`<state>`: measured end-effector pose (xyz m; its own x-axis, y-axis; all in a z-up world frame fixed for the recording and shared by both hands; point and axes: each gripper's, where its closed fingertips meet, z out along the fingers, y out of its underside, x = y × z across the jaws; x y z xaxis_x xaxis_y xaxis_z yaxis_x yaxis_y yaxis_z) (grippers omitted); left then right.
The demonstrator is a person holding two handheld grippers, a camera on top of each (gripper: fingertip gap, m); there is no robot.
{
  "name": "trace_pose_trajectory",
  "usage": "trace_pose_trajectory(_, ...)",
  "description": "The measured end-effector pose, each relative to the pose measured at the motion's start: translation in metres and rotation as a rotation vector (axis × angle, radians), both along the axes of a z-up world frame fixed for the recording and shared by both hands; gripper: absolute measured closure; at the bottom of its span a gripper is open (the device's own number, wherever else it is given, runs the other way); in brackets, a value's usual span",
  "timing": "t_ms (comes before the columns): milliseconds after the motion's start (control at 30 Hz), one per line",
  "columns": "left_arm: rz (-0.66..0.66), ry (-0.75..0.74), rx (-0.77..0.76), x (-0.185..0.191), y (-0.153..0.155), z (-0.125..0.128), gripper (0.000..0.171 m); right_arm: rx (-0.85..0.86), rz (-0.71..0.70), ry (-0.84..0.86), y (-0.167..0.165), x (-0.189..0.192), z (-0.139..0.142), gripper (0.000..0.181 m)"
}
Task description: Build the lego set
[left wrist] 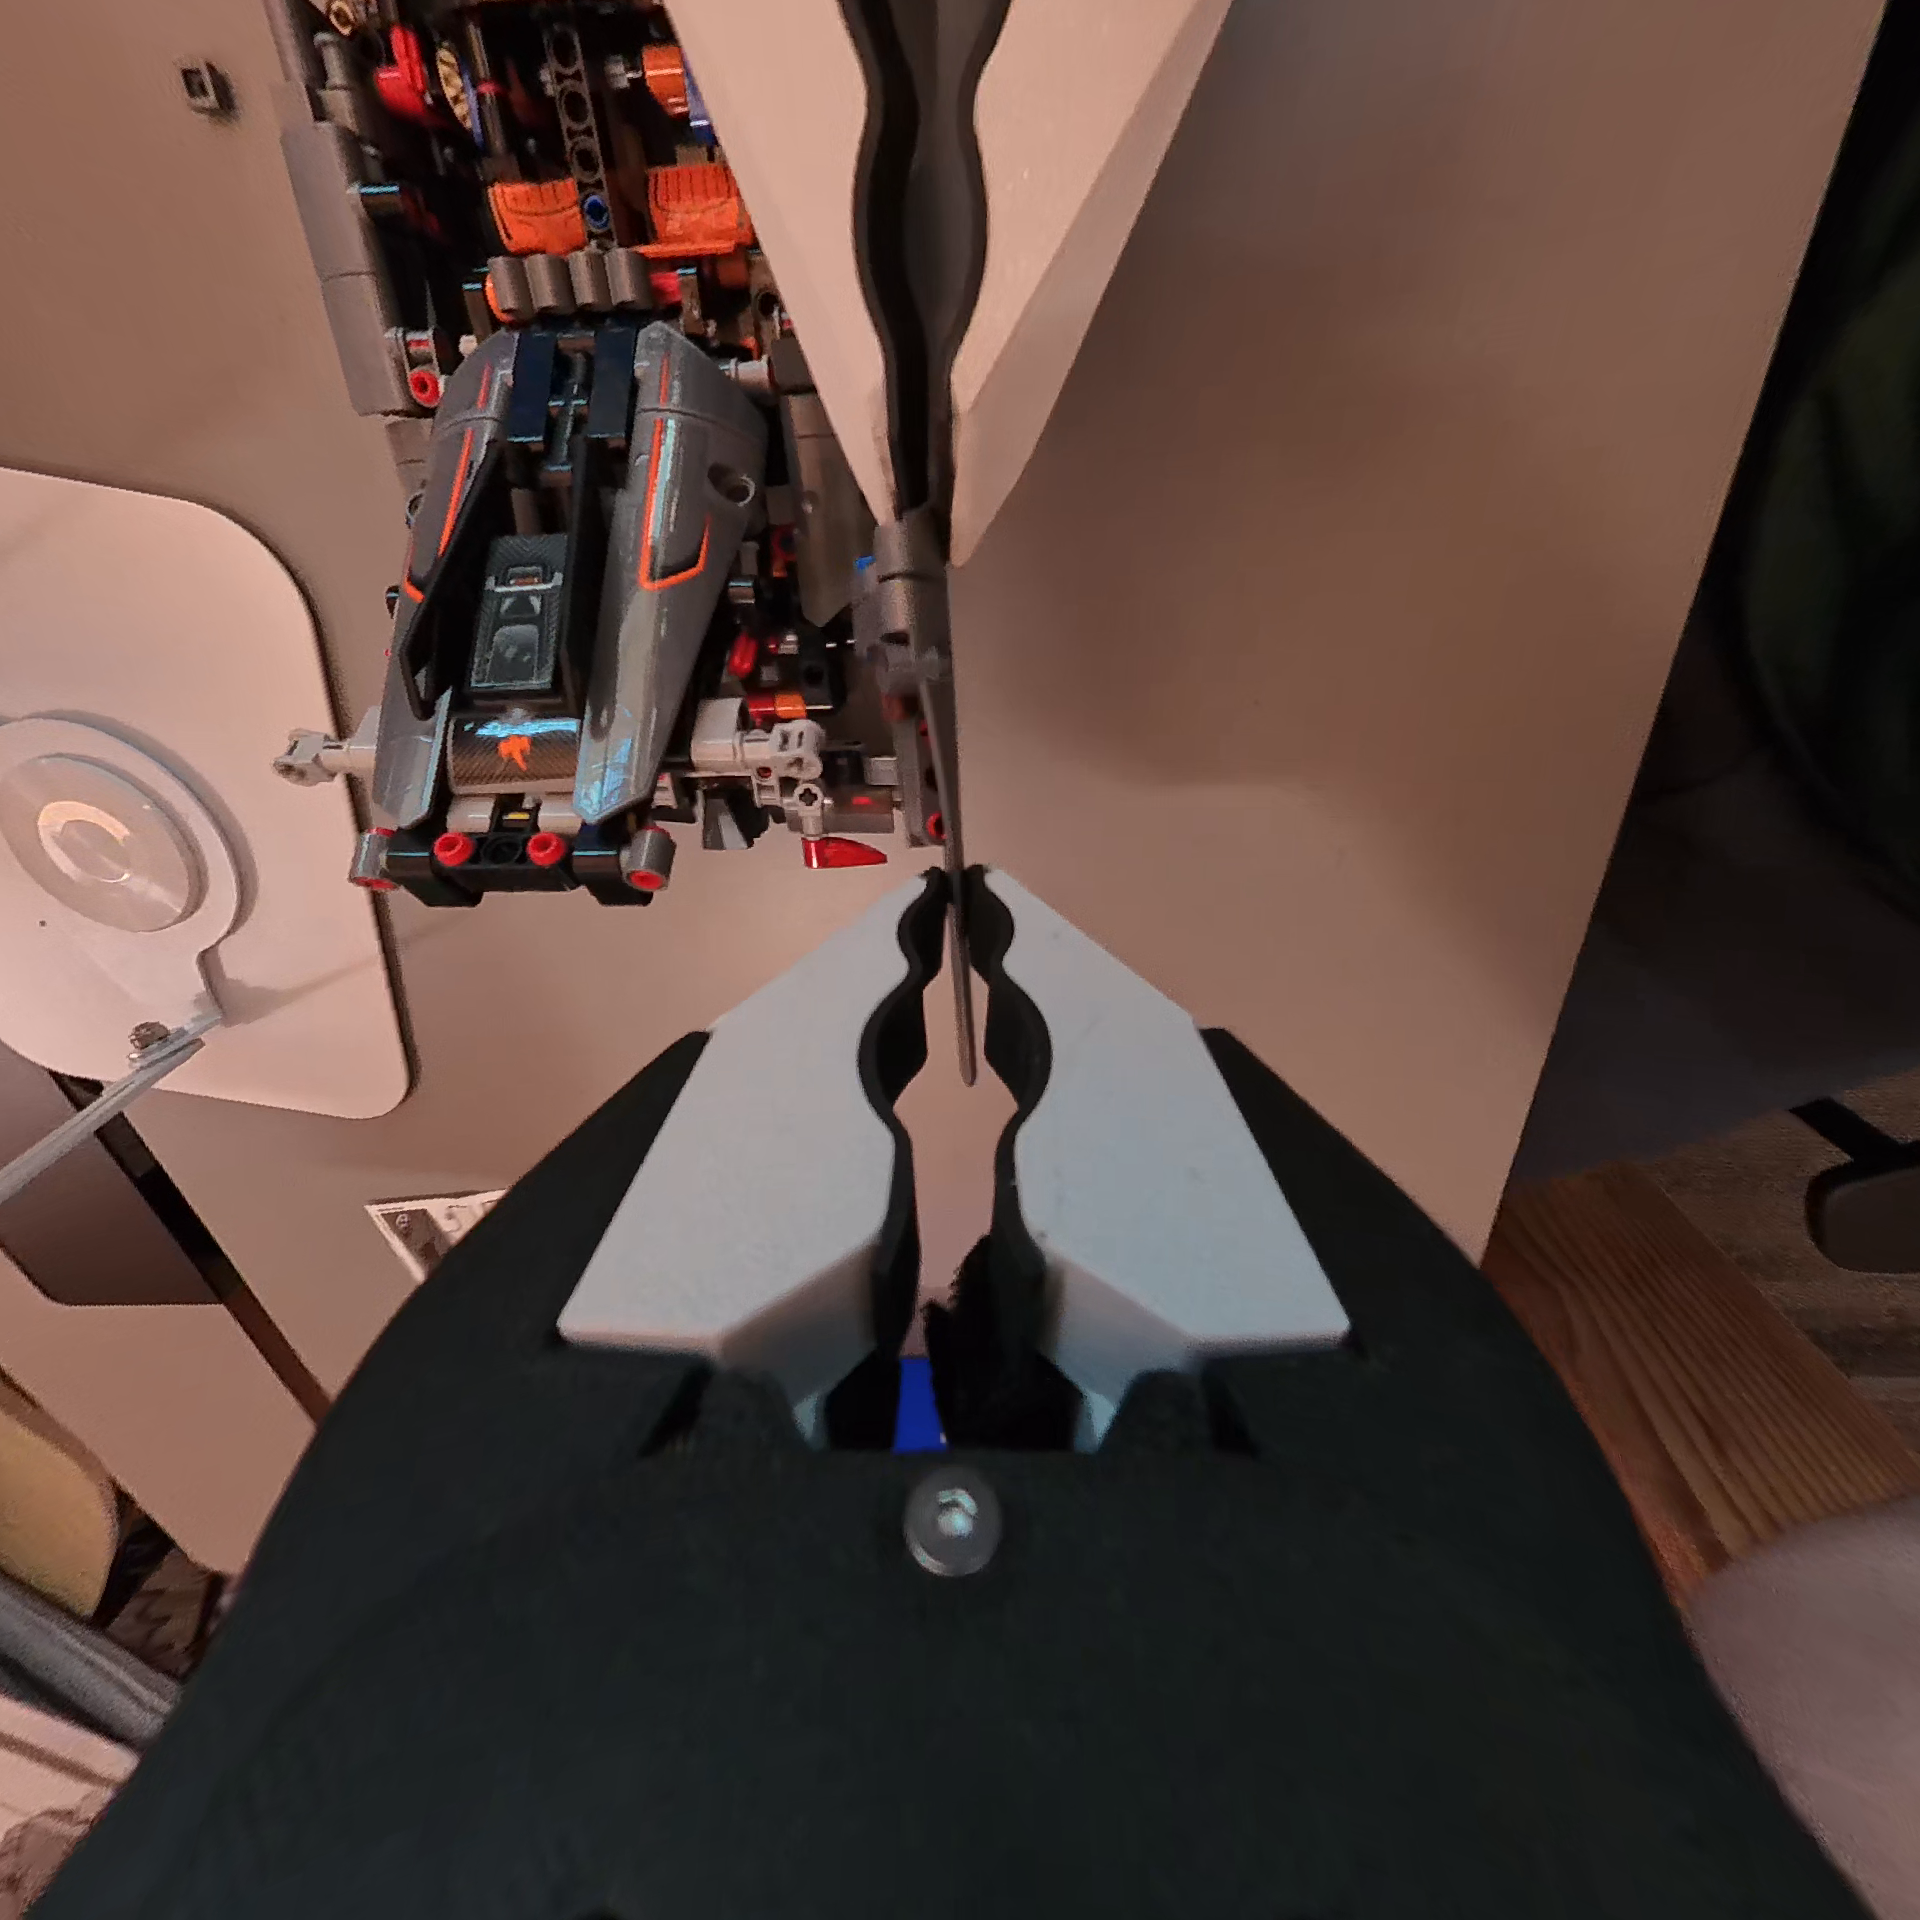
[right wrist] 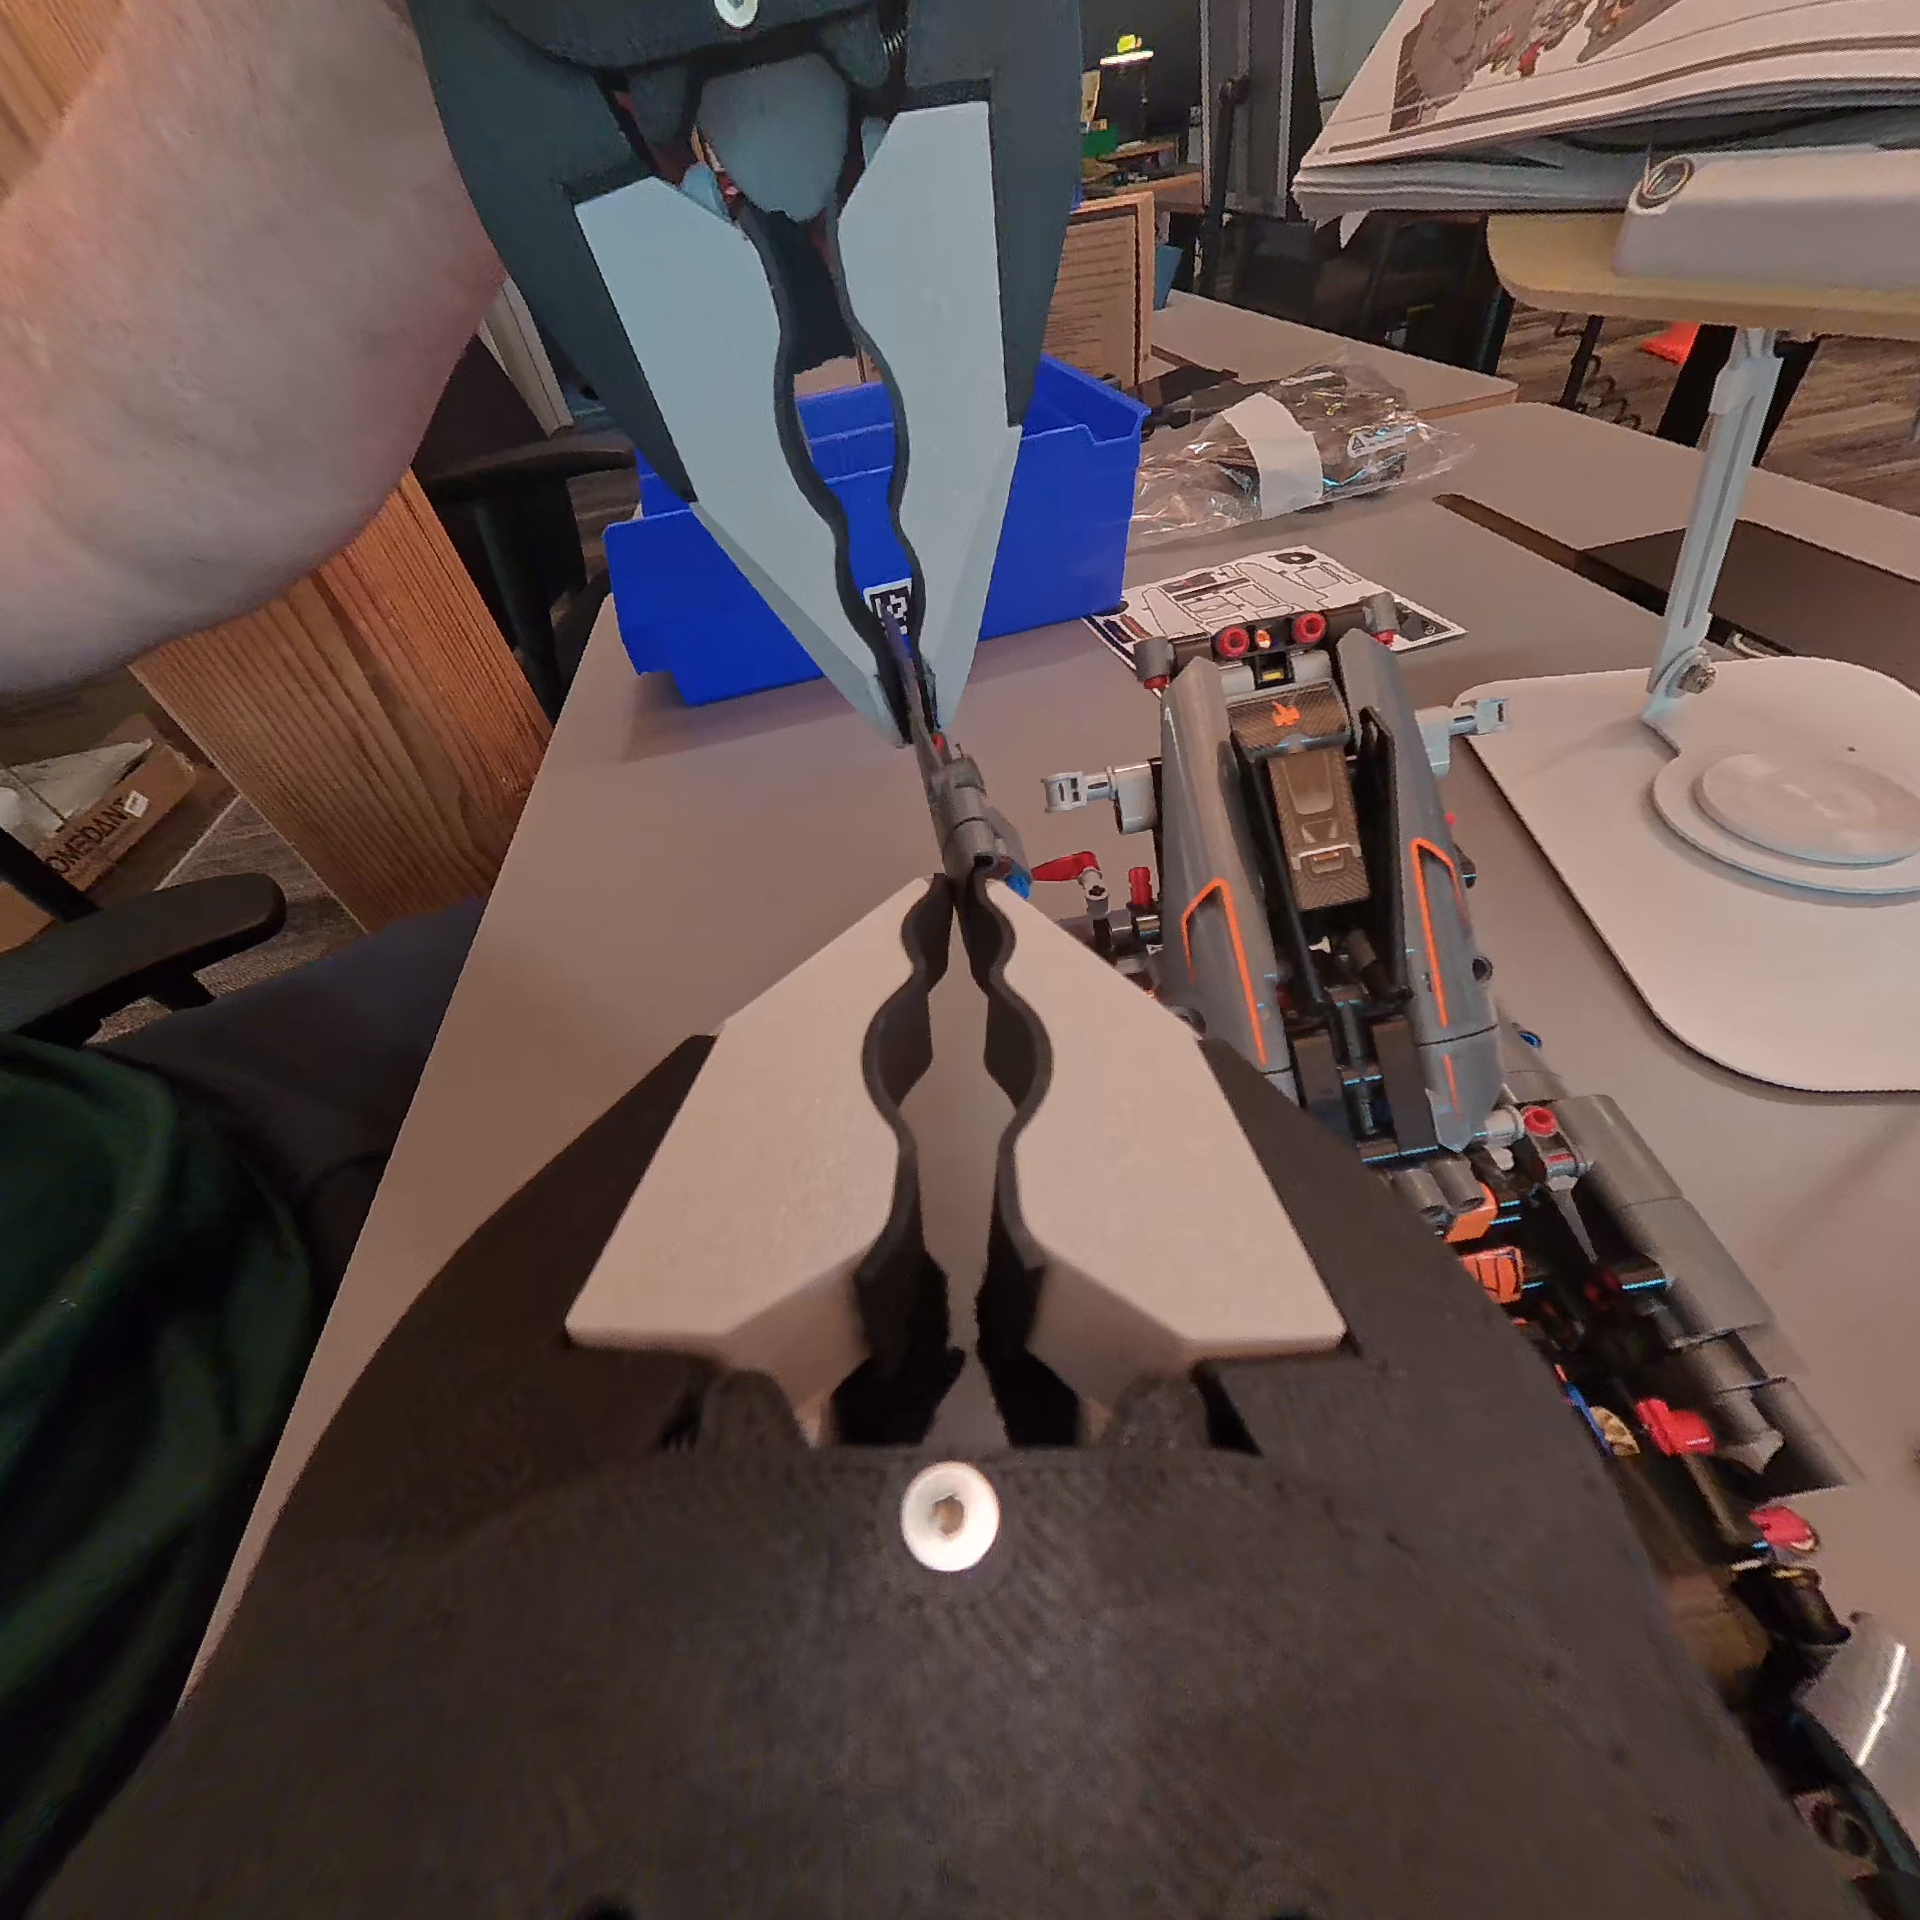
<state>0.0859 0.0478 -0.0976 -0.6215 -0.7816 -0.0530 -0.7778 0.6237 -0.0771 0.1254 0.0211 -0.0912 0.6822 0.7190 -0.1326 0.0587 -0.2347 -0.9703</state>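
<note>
Dark grey lego model [right wrist: 1320, 883] with orange stripes, red pins and black beams. Pale grey claw fingers [right wrist: 758, 1174] lined in wavy black. Bright blue bin [right wrist: 727, 613]. Beige-grey tabletop [right wrist: 665, 883]. White lamp base [right wrist: 1787, 810]. Thin grey panel [left wrist: 961, 997].

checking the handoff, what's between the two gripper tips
A thin dark grey lego panel piece with small grey connectors spans from the left gripper to the right gripper, both pinching it; clearest in the right wrist view.
</note>
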Motion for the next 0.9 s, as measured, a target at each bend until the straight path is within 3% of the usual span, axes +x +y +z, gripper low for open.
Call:
trace_pose_trajectory(433, 0.013, -0.028, -0.028, -0.003, -0.001, 0.002, 0.171, 0.032, 0.007, 0.012, -0.003, -0.003, 0.006, 0.178)
trace_pose_trajectory(533, 0.042, -0.052, -0.069, -0.006, -0.002, 0.004, 0.171, 0.063, -0.028, 0.037, -0.001, 0.003, 0.016, 0.161)
trace_pose_trajectory(733, 0.095, -0.126, -0.218, -0.012, -0.007, 0.017, 0.171, 0.133, -0.036, 0.130, -0.008, 0.011, 0.040, 0.157)
trace_pose_trajectory(900, 0.088, -0.163, -0.303, -0.016, -0.022, 0.025, 0.171, 0.139, 0.031, 0.126, -0.015, -0.006, 0.042, 0.145)
